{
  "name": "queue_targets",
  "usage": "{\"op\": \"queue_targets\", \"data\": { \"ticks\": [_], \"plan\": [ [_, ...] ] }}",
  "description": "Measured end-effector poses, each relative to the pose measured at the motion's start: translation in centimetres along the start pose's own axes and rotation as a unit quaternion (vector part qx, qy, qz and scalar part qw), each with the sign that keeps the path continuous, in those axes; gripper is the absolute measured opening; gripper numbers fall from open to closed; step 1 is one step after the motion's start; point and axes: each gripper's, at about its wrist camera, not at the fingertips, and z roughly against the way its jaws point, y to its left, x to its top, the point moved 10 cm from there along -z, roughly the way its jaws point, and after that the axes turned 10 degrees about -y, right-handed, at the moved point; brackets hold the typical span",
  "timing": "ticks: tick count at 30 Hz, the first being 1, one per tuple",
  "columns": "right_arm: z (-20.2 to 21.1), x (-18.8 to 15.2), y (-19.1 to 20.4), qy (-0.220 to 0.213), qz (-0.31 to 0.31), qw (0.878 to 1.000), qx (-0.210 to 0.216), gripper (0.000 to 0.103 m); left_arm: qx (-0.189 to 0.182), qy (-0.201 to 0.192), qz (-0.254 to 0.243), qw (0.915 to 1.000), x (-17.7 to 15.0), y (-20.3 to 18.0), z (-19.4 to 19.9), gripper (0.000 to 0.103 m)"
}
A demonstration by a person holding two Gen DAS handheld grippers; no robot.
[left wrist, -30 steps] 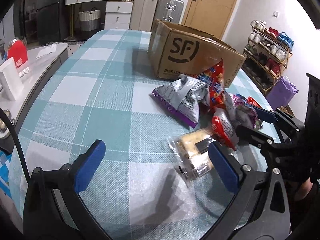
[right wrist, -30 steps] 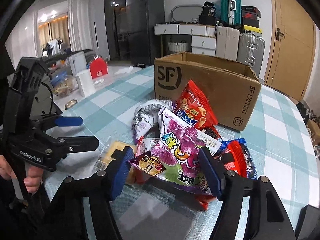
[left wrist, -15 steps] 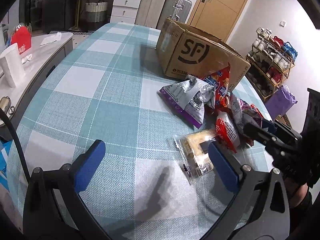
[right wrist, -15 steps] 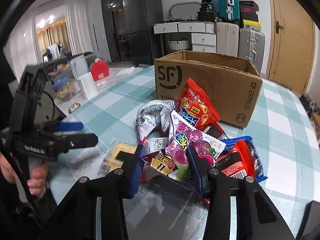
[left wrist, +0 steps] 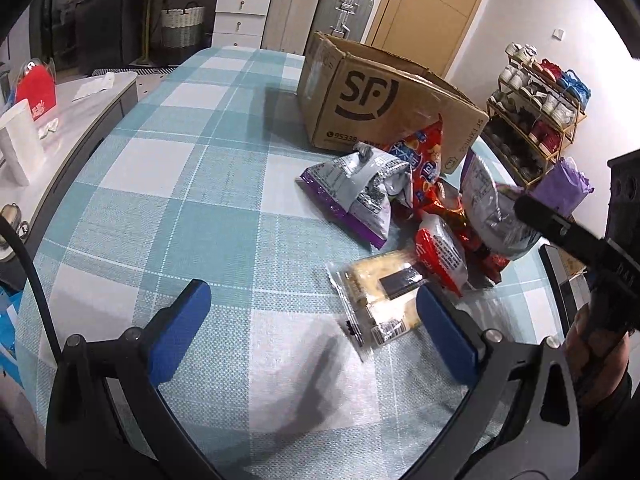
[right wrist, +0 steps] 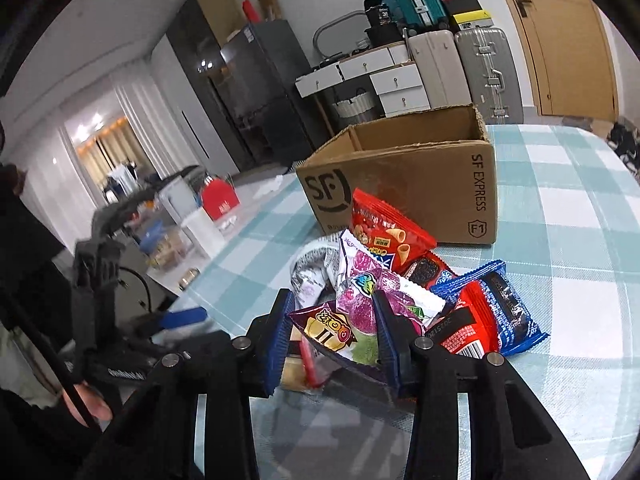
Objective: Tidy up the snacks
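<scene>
Snacks lay heaped on the teal-and-white checked tablecloth (left wrist: 168, 208), just in front of an open cardboard SF Express box (right wrist: 420, 184). From that heap the purple snack bag (right wrist: 352, 316) stood between the blue pads of the right gripper (right wrist: 332, 336), whose jaws were closing and already pressed on the bag's two sides. In the left wrist view the same bag showed its silver back, raised above the other packets, with the right gripper's dark finger against it. Behind it a red bag printed with cone-shaped crisps (right wrist: 384, 232) leaned against the box's front wall. To the right lay a blue cookie packet (right wrist: 504, 304) and a red packet (right wrist: 468, 328), touching each other. A silver-and-purple bag (left wrist: 352, 196) lay crumpled at the pile's left edge, and a clear-wrapped cake bar (left wrist: 380, 296) rested flat on the cloth nearest the left gripper (left wrist: 316, 332). That gripper hovered over bare cloth with its blue pads spread wide and nothing between them; its right pad sat just beside the cake bar. A hand (right wrist: 92, 404) gripped its handle. Suitcases (right wrist: 460, 60) and white drawers (left wrist: 240, 12) stood against the far wall, near a wooden door (left wrist: 436, 4). A shoe rack (left wrist: 536, 112) stood beside the table.
</scene>
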Motion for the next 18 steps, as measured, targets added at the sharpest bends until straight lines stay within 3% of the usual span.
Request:
{"op": "queue_targets", "data": {
  "ticks": [14, 17, 18],
  "plan": [
    [3.9, 3.2, -0.5, -0.049, -0.046, 0.997, 0.028, 0.038, -0.012, 0.019, -0.047, 0.9987, 0.6, -3.2, -1.2, 0.102],
    [4.6, 3.3, -0.7, -0.053, -0.041, 0.997, 0.023, 0.032, -0.008, 0.023, -0.047, 0.9986, 1.4, -3.1, -2.1, 0.102],
    [4.6, 3.1, -0.8, -0.051, -0.038, 0.998, 0.021, 0.024, -0.009, 0.023, -0.042, 0.9988, 1.8, -3.1, -2.3, 0.102]
  ]
}}
